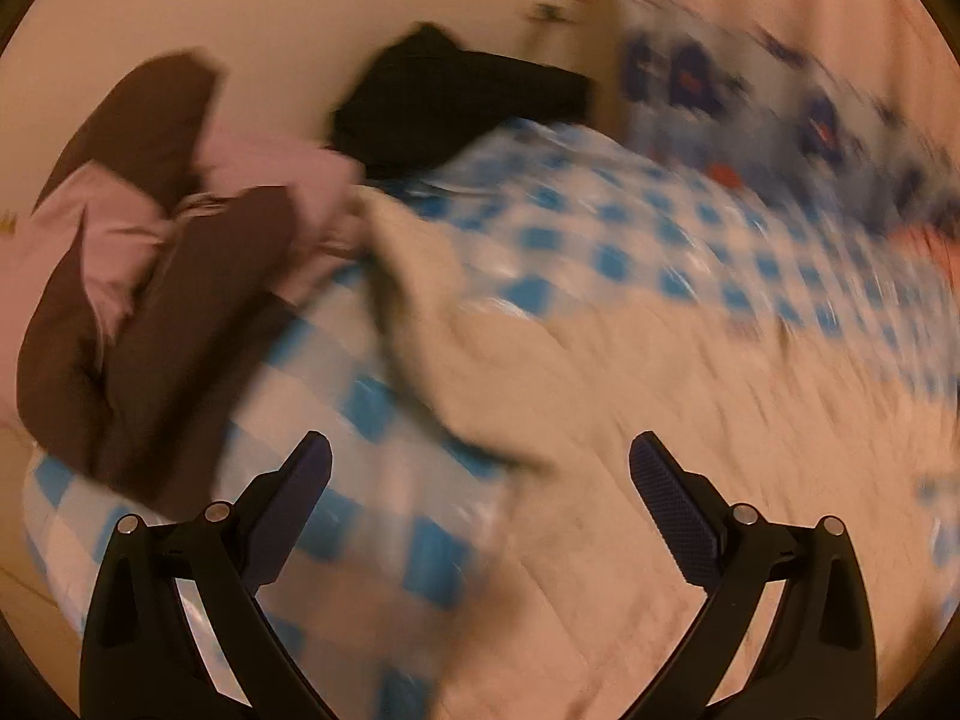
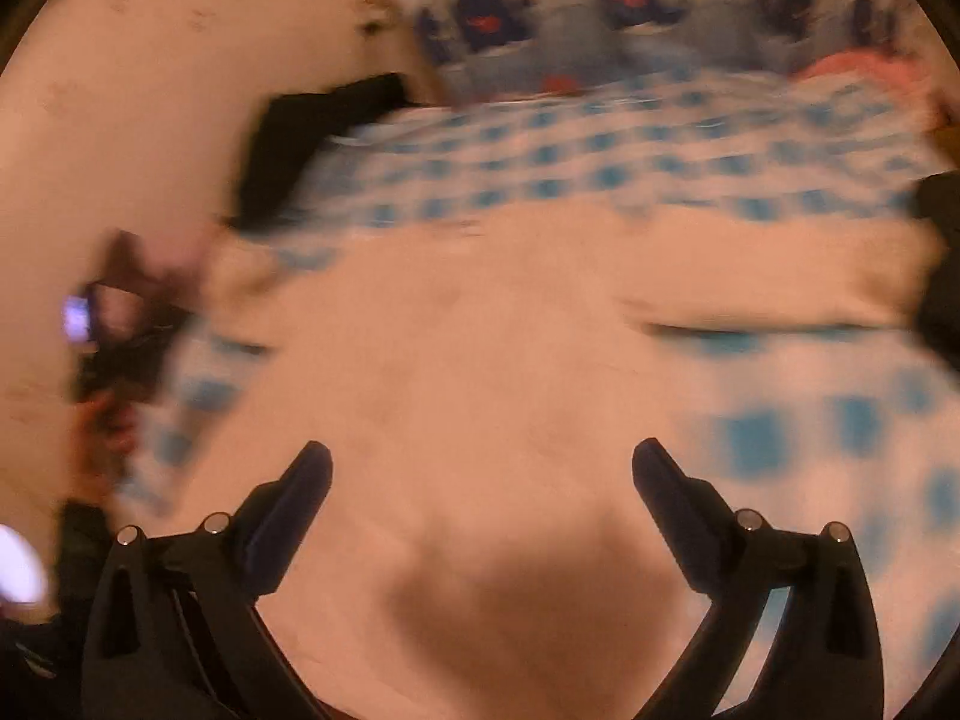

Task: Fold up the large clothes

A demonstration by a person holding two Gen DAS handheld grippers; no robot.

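A large cream-coloured garment (image 1: 600, 420) lies spread on a bed with a blue-and-white checked sheet (image 1: 384, 396); one long strip of it runs up toward the far left. My left gripper (image 1: 480, 456) hangs above it, open, nothing between its fingers. In the right wrist view the same cream garment (image 2: 456, 372) fills the middle, with a folded edge at the right (image 2: 780, 294). My right gripper (image 2: 480, 468) is open wide above the cloth and holds nothing. Both views are blurred by motion.
A brown-and-pink heap of clothes (image 1: 150, 276) lies at the bed's left edge, a black garment (image 1: 444, 102) at the far corner by the wall. A patterned pillow (image 1: 750, 102) sits at the head. A dark object (image 2: 942, 264) shows at the right edge.
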